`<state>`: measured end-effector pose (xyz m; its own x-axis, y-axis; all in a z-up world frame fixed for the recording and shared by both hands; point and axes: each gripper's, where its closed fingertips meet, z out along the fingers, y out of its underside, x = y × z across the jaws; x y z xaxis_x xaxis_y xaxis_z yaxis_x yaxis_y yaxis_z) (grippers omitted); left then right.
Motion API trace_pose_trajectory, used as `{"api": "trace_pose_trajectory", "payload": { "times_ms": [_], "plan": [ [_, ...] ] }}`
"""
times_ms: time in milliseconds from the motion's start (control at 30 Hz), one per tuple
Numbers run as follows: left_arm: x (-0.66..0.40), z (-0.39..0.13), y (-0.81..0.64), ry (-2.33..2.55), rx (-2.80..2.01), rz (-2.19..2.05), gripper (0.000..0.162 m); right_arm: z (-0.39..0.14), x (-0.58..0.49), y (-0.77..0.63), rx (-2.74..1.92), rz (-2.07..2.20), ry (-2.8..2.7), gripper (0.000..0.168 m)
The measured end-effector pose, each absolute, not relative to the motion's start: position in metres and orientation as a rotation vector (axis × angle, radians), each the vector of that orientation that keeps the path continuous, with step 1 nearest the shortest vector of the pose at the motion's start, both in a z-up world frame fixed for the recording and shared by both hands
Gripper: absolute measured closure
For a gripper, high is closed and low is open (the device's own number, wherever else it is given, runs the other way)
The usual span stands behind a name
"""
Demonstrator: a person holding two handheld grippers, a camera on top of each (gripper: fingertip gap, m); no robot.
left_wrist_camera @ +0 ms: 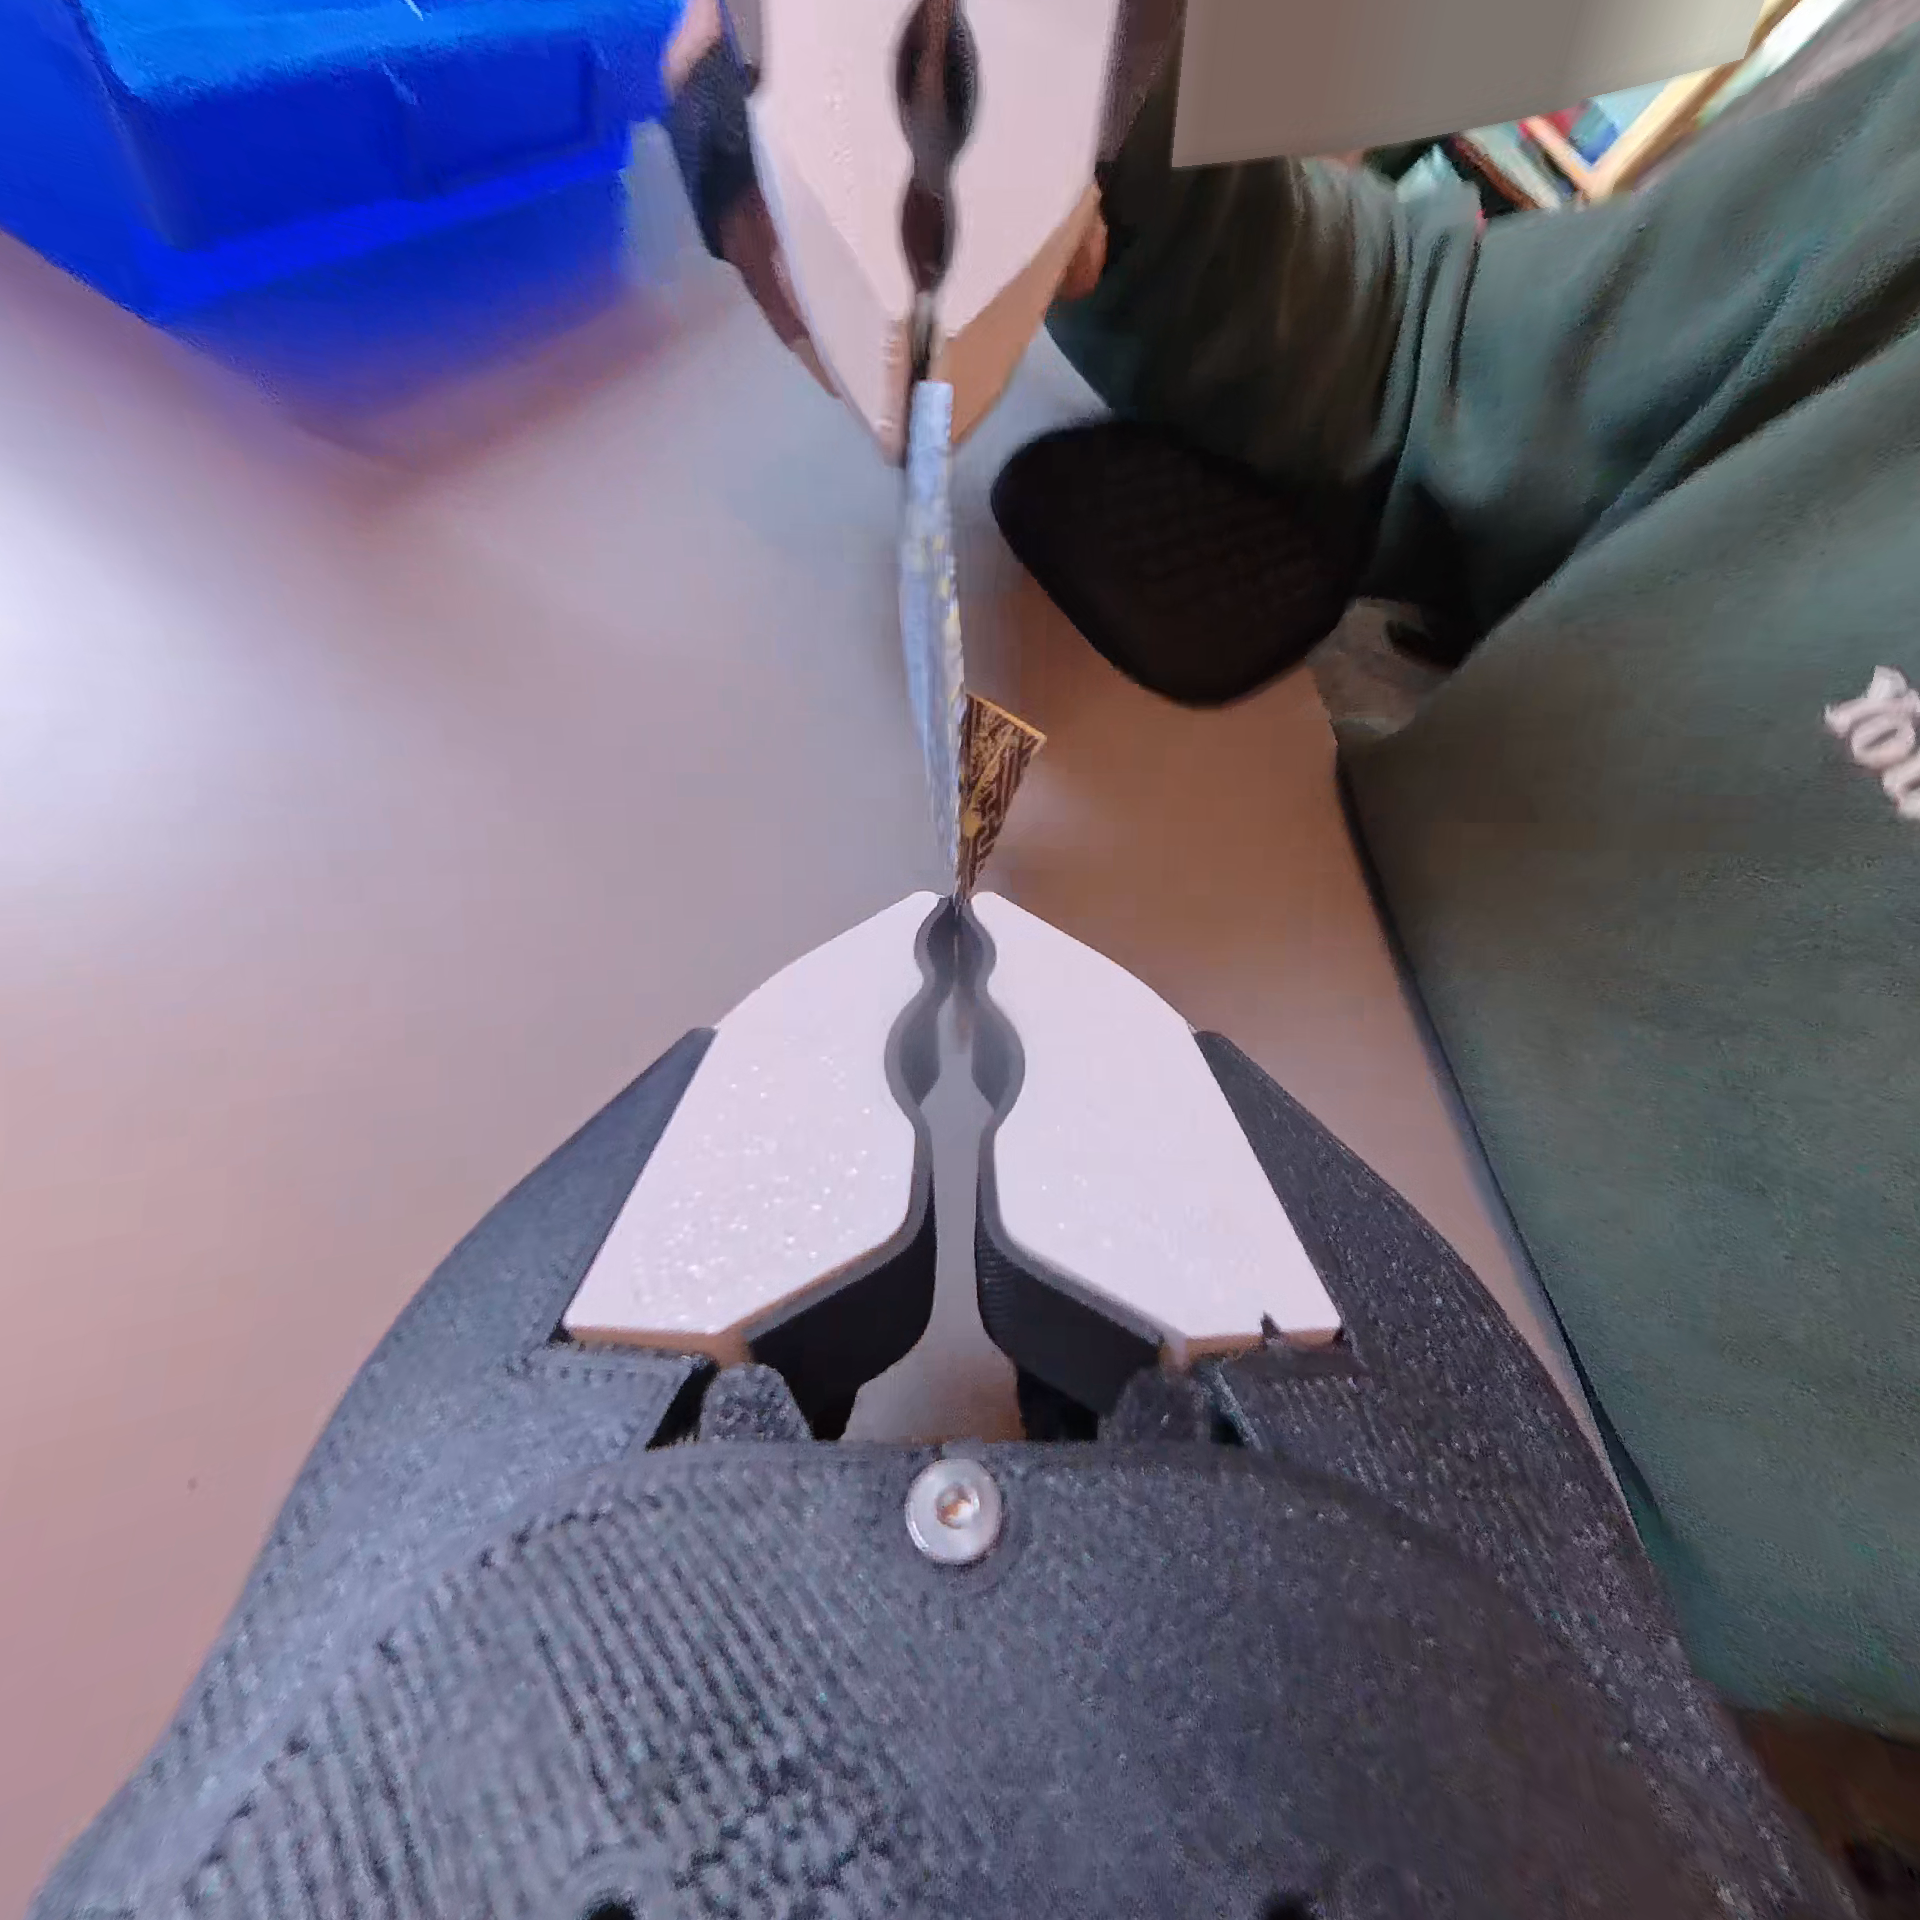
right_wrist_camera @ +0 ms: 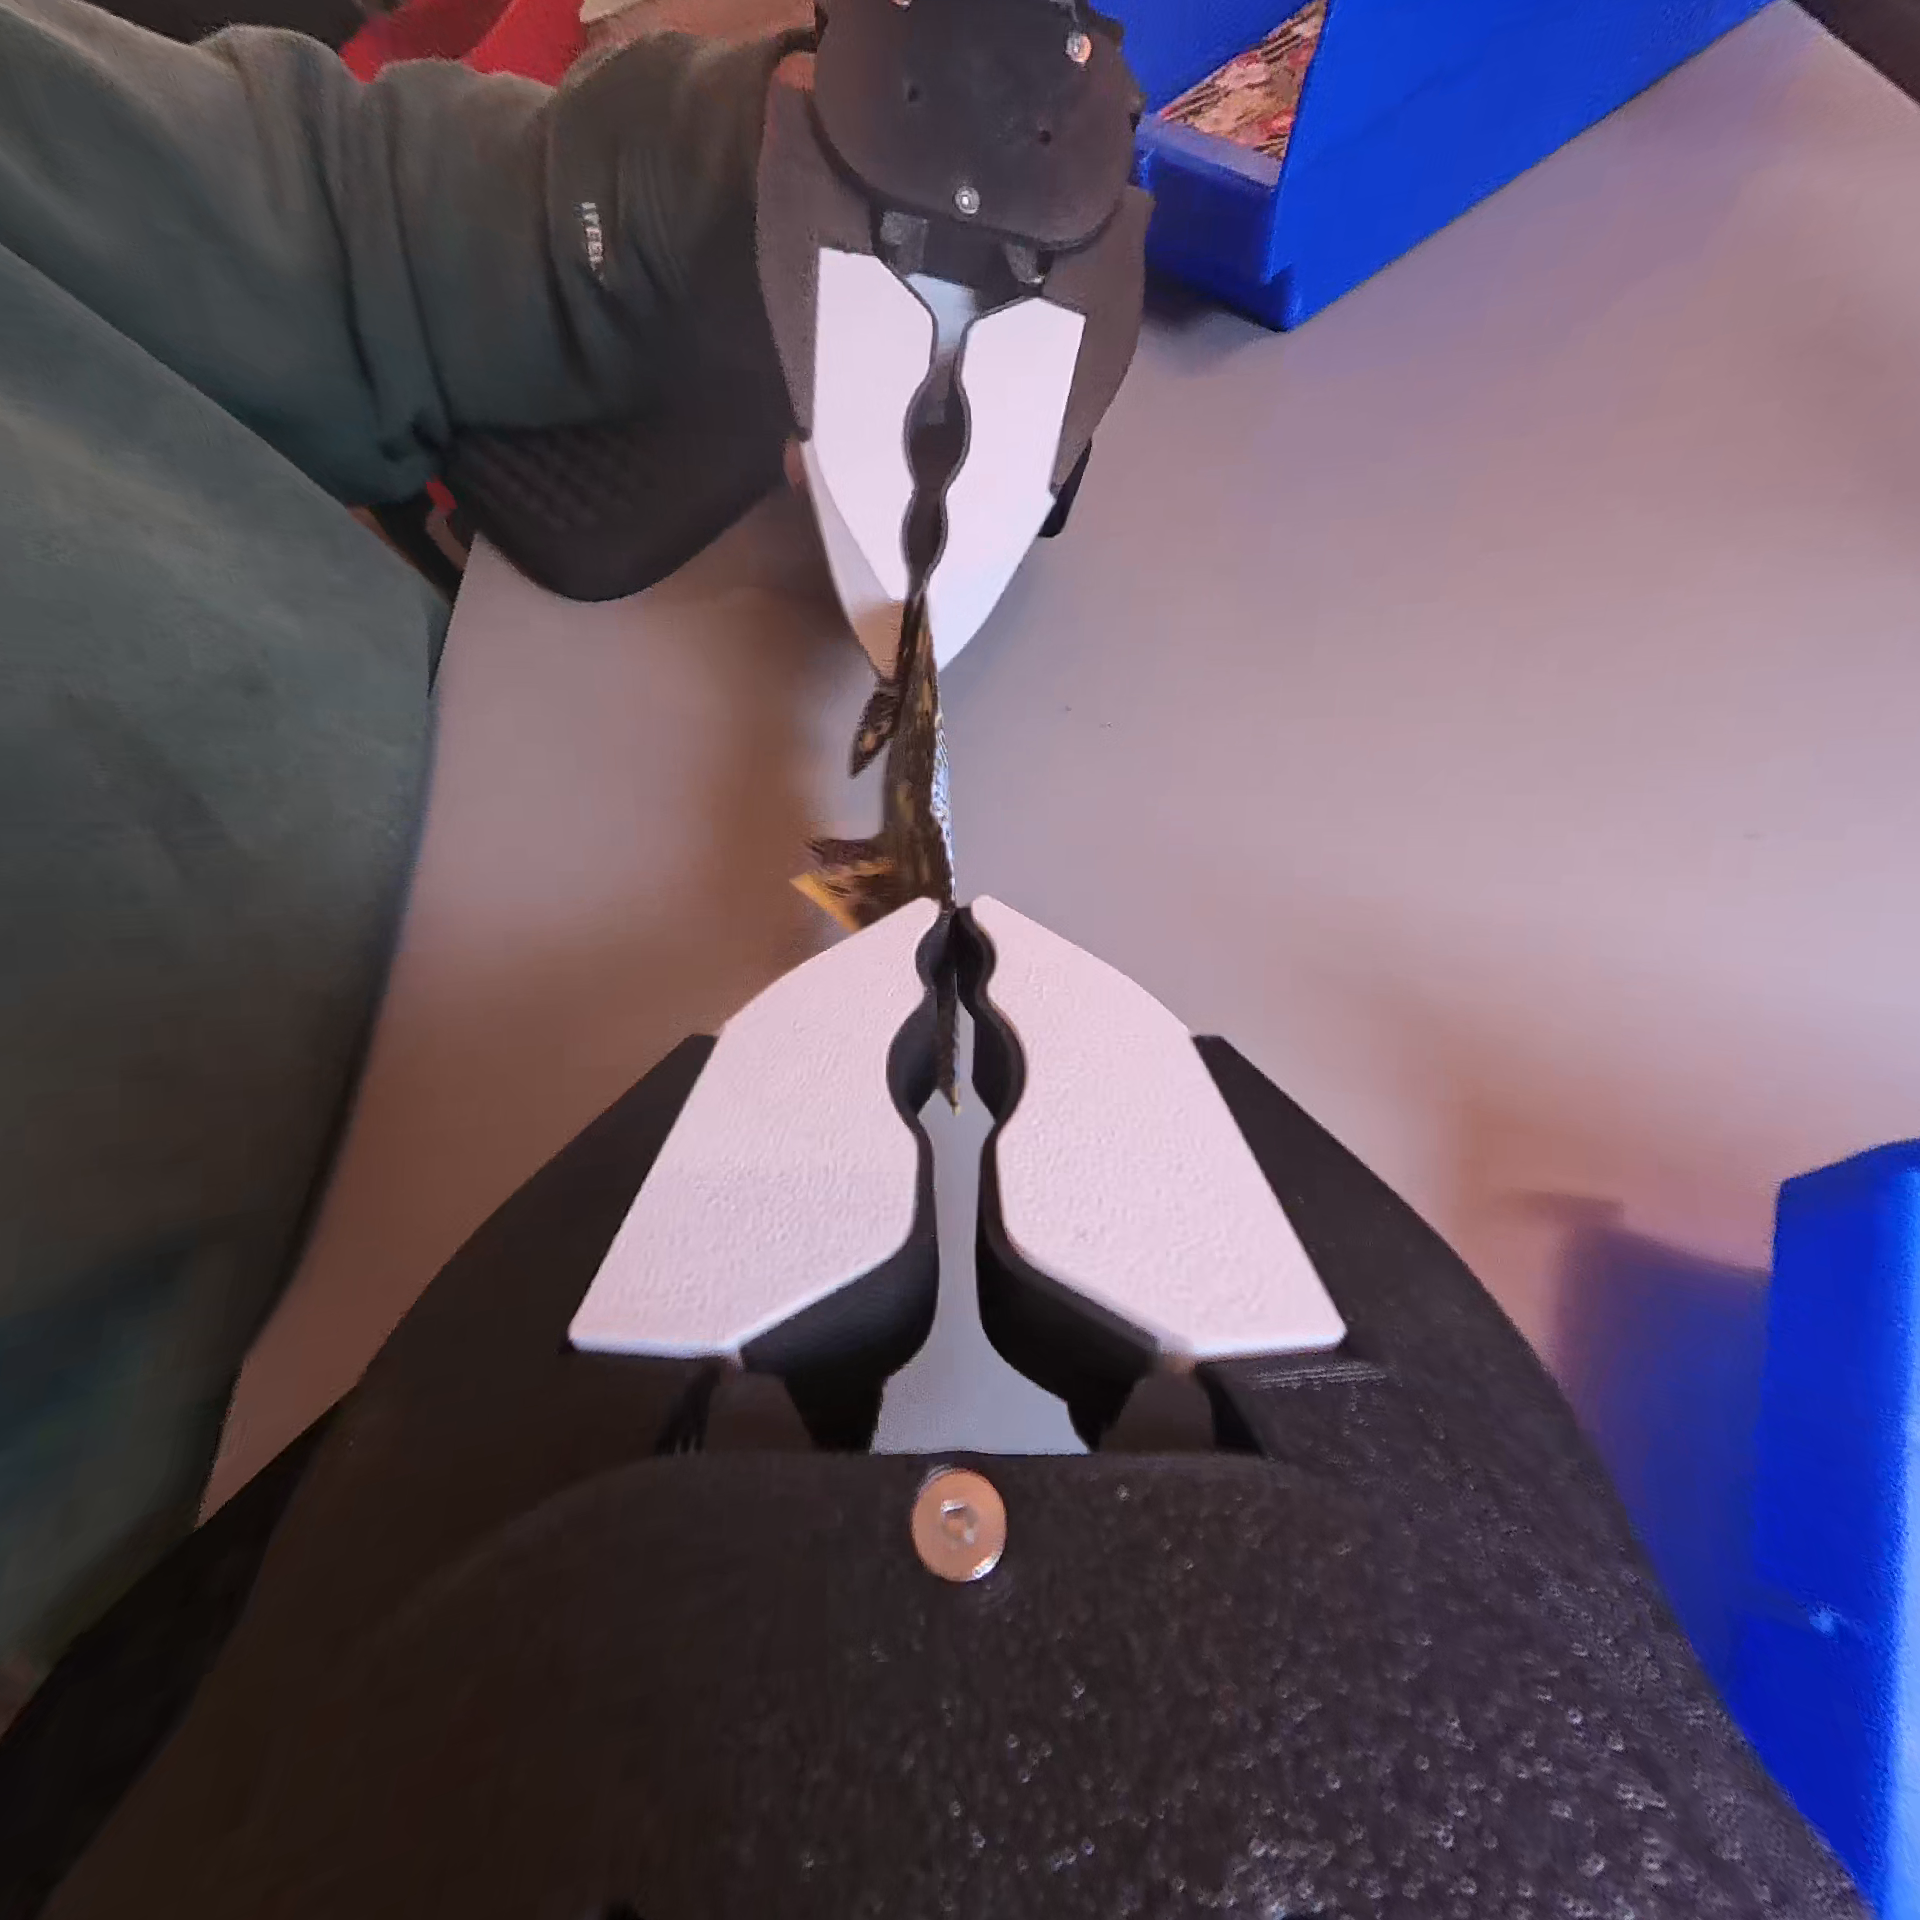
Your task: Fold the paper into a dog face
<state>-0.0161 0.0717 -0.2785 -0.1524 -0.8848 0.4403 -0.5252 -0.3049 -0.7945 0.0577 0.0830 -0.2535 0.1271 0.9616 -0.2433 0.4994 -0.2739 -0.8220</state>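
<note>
The folded paper [left_wrist_camera: 932,613] hangs edge-on in the air between both grippers. It is pale grey on one side and dark brown with gold pattern on the other, with a small patterned flap [left_wrist_camera: 992,790] sticking out. My left gripper [left_wrist_camera: 956,902] is shut on its near end. My right gripper [left_wrist_camera: 925,416] faces it from the far side, shut on the other end. In the right wrist view the paper [right_wrist_camera: 920,790] runs from my right gripper [right_wrist_camera: 954,912] to the left gripper [right_wrist_camera: 914,613], with folded flaps [right_wrist_camera: 852,878] sticking out to the left.
The grey table [left_wrist_camera: 416,727] lies below. A blue bin [left_wrist_camera: 312,156] stands far left in the left wrist view. Blue bins also stand at the top right [right_wrist_camera: 1403,156] and right edge [right_wrist_camera: 1839,1455] of the right wrist view. A person in a green sweatshirt [left_wrist_camera: 1662,935] sits close by. About 9 cm separates my left fingertips from my right.
</note>
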Motion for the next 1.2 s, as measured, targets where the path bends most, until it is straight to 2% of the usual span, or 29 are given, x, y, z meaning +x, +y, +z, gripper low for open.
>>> {"api": "trace_pose_trajectory", "payload": {
  "times_ms": [33, 100, 133, 233, 300, 467, 700, 800, 933, 1100, 1200],
  "plan": [
    [-0.013, -0.269, 0.078, 1.509, -1.756, -1.465, 0.162, -0.242, 0.062, 0.083, -1.84, 1.057, -1.391, 0.168],
    [-0.012, -0.25, 0.098, 1.351, -1.719, -1.42, 0.142, -0.208, 0.083, 0.095, -1.825, 1.013, -1.281, 0.168],
    [-0.015, -0.243, 0.108, 1.316, -1.672, -1.333, 0.138, -0.189, 0.099, 0.104, -1.833, 0.995, -1.208, 0.168],
    [-0.026, -0.22, 0.124, 1.24, -1.544, -1.193, 0.139, -0.154, 0.162, 0.14, -1.955, 0.888, -1.008, 0.168],
    [-0.03, -0.212, 0.127, 1.217, -1.51, -1.151, 0.141, -0.151, 0.205, 0.168, -2.102, 0.812, -0.903, 0.168],
    [-0.031, -0.216, 0.133, 1.184, -1.524, -1.062, 0.142, -0.206, 0.277, 0.223, -2.54, 0.751, -0.692, 0.168],
    [-0.032, -0.233, 0.133, 1.205, -1.558, -1.003, 0.145, -0.286, 0.282, 0.264, -2.863, 0.397, -0.786, 0.164],
    [-0.037, -0.228, 0.141, 1.153, -1.561, -0.99, 0.137, -0.287, 0.28, 0.281, -2.817, 0.248, -0.82, 0.148],
    [-0.052, -0.209, 0.159, 1.049, -1.532, -0.932, 0.129, -0.243, 0.26, 0.295, -2.528, 0.198, -0.837, 0.14],
    [-0.101, -0.157, 0.187, 0.878, -1.434, -0.704, 0.14, -0.168, 0.192, 0.253, -1.991, 0.354, -0.919, 0.131],
    [-0.154, -0.121, 0.206, 0.72, -1.392, -0.555, 0.147, -0.149, 0.155, 0.207, -1.77, 0.428, -0.939, 0.126]
  ]
}}
